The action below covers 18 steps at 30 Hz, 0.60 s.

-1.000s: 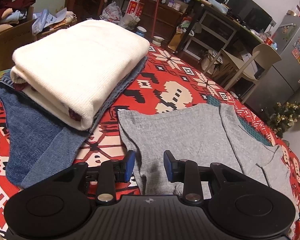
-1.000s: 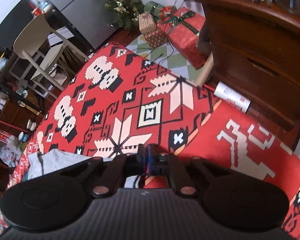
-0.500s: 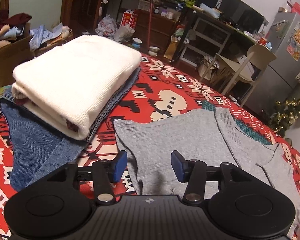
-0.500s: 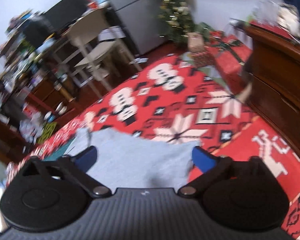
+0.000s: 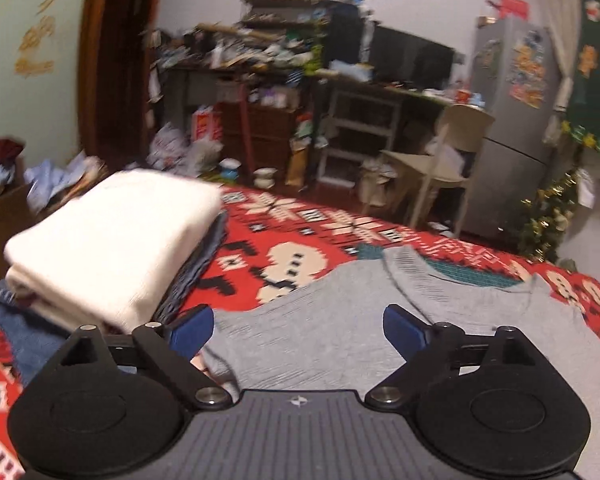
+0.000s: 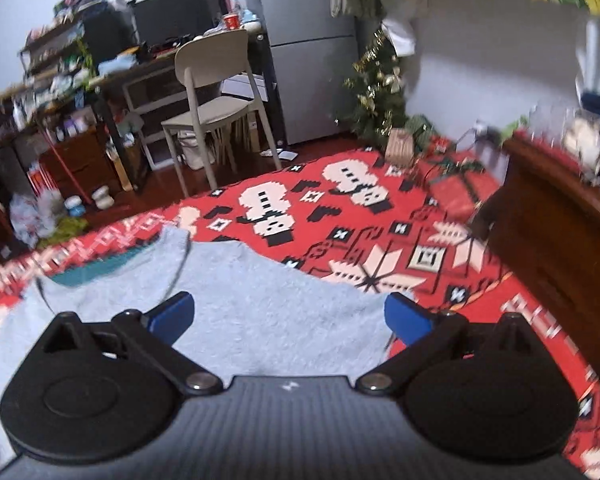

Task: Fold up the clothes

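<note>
A red patterned blanket point(image 5: 300, 240) covers the bed and fills the lower half of both frames. Behind it stand a cluttered desk point(image 5: 284, 76), a beige chair point(image 6: 216, 96), a grey refrigerator point(image 5: 512, 128) and a small decorated tree point(image 6: 376, 92).

The grey garment point(image 5: 340, 332) lies flat on the blanket, in the lower centre of each frame. In the left wrist view, a folded stack sits at centre left: a white sweater point(image 5: 112, 240) on top of blue denim point(image 5: 24, 332).

The left gripper point(image 5: 298, 326) points forward and down over the garment. Its blue fingers point(image 5: 192, 328) are opening, now spread wide, and do not press on the cloth; the garment shows below the gap. The right gripper point(image 6: 290, 314) is angled likewise, fingers point(image 6: 408, 318) spread wide, gripping nothing, with the garment's edge beneath them.

Only the left wrist view shows the folded stack and a box of loose clothes point(image 5: 0, 168) at the left edge. Only the right wrist view shows a dark wooden dresser point(image 6: 560, 216) at the right and wrapped gifts point(image 6: 452, 176) near the tree.
</note>
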Each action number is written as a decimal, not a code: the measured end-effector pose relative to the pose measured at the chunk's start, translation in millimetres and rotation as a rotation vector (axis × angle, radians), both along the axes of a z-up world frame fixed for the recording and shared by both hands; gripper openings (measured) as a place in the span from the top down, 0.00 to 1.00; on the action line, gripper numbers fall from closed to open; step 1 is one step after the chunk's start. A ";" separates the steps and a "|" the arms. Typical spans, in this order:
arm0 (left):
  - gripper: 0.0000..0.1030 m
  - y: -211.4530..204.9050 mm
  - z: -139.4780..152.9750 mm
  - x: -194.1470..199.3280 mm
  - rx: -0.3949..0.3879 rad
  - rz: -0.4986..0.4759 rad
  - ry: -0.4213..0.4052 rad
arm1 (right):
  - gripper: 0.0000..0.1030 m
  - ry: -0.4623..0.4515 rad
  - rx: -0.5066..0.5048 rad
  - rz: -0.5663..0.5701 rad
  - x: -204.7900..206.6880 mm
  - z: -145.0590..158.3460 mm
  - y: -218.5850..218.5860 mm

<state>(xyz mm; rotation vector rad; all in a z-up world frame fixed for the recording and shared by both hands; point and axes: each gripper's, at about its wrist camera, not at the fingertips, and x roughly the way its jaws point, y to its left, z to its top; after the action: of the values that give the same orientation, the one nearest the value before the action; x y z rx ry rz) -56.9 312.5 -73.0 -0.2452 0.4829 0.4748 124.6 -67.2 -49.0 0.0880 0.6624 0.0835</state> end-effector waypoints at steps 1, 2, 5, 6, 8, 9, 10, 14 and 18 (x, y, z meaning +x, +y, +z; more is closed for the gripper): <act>0.08 -1.5 -0.4 1.6 0.023 -0.023 0.007 | 0.01 -0.019 -0.024 0.020 -1.5 0.5 1.8; 0.07 -4.1 -0.5 3.6 0.041 -0.035 0.016 | 0.01 -0.040 -0.048 0.041 -3.1 1.0 3.5; 0.07 -8.2 -1.9 9.6 0.050 -0.063 0.039 | 0.01 -0.136 -0.073 0.087 -12.7 3.7 7.3; 0.07 -9.8 -2.0 11.5 0.046 -0.077 0.045 | 0.01 -0.154 -0.075 0.095 -14.5 4.8 9.0; 0.06 -12.4 0.2 15.9 0.044 -0.112 0.044 | 0.01 -0.160 -0.072 0.115 -15.5 7.6 14.1; 0.06 -14.0 2.1 19.3 0.041 -0.114 0.039 | 0.01 -0.157 -0.067 0.131 -15.2 9.1 16.8; 0.05 -15.7 3.9 22.7 0.039 -0.116 0.034 | 0.01 -0.152 -0.053 0.149 -14.0 9.2 18.8; 0.04 -14.8 5.1 47.3 0.015 -0.180 0.015 | 0.01 -0.094 -0.012 0.219 -5.7 7.2 27.2; 0.11 -11.5 -5.6 78.7 0.049 -0.230 0.050 | 0.01 -0.085 0.013 0.296 3.5 1.6 36.6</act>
<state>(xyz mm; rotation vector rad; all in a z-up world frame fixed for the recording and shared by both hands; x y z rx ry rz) 21.8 301.0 -78.5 -0.1284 0.5402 0.2681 128.1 -30.6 -47.4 -0.0016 0.5860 0.3749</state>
